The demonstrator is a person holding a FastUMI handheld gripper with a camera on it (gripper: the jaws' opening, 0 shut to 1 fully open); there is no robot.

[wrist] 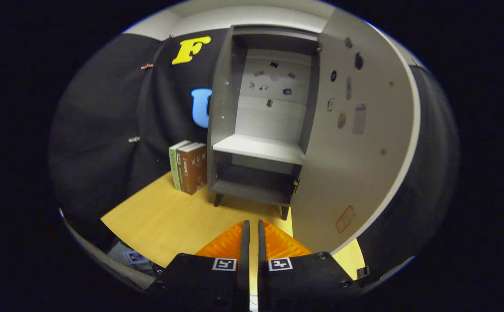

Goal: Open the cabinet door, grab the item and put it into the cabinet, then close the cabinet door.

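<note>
Door [360, 143]: already swung wide, standing just ahead and to the right of the tongs.
Cabinet [260, 125]: straight beyond the tongs, its pale shelf [258, 148] and dark lower floor both bare.
Books [189, 167]: upright on the tabletop [165, 216], touching the cabinet's left side, ahead and left of the tongs; likely the item to fetch.
Tongs [252, 229]: fingers nearly pressed together, a slim gap between, pinching nothing.
Progress: opening looks done; grabbing, placing and closing remain.
</note>
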